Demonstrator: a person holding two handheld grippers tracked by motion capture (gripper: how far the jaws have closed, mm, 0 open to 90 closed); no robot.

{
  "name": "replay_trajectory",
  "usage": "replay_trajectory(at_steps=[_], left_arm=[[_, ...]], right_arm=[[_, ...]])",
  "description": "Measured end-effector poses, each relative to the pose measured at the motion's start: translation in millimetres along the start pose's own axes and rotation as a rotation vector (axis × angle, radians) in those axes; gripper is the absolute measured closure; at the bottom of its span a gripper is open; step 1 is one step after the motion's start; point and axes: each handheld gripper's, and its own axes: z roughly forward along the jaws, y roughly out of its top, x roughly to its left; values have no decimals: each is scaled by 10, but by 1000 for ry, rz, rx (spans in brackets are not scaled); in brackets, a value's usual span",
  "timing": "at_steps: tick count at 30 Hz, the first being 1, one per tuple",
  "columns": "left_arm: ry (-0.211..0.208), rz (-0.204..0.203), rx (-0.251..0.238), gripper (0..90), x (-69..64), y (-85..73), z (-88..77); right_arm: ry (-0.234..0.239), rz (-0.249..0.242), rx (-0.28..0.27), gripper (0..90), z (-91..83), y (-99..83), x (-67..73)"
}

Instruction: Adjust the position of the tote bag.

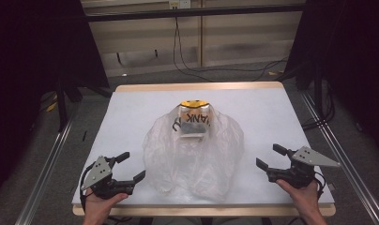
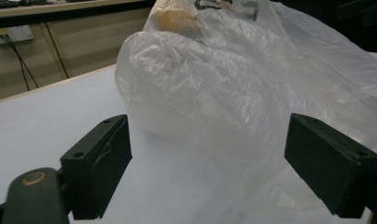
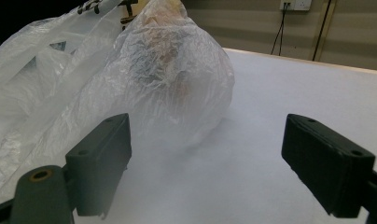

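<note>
The left hand-held gripper (image 1: 131, 168) sits at the near left corner of the worktop (image 1: 131, 108), its jaws spread wide with nothing between them. They point inward toward the translucent plastic bag (image 1: 194, 152), which lies just beside the jaw tips without touching them. In the left gripper view the bag (image 2: 233, 93) rises as a crumpled mound beyond the jaws, its thin near edge spread on the white surface between them.

The right hand-held gripper (image 1: 268, 157) rests at the near right edge, jaws likewise wide apart and empty, aimed back at the bag from the other side and standing a little farther off. In the right gripper view the bag (image 3: 168, 74) bulges ahead and to the left of the jaws.

The bag lies in the middle of the worktop, black lettering and a yellow patch at its far end.

The left hand (image 1: 101, 204) and the right hand (image 1: 302, 197) come in from the near edge, each holding its gripper low and roughly level, angled toward the centre.
</note>
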Motion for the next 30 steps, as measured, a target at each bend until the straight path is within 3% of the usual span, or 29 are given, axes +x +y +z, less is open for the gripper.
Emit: replay_trajectory(at_steps=[7, 14, 17, 18, 21, 24, 30], left_arm=[[-6, -6, -11, 233, -9, 10, -14], [-35, -14, -3, 363, -63, 36, -52], [-27, -12, 7, 397, -72, 53, -61], [-55, -38, 28, 425, -74, 72, -64], [-75, -57, 50, 460, -84, 83, -68], [-97, -37, 58, 518, -125, 124, -71], [-136, -56, 52, 562, -198, 150, -64]], right_arm=[[22, 22, 34, 169, 13, 8, -5], [72, 19, 41, 280, 13, 26, 60], [97, 13, 45, 317, 22, 32, 92], [118, 13, 50, 347, 32, 37, 120], [141, 11, 52, 387, 42, 44, 142], [170, 1, 64, 450, 60, 68, 203], [204, -11, 80, 522, 74, 89, 296]])
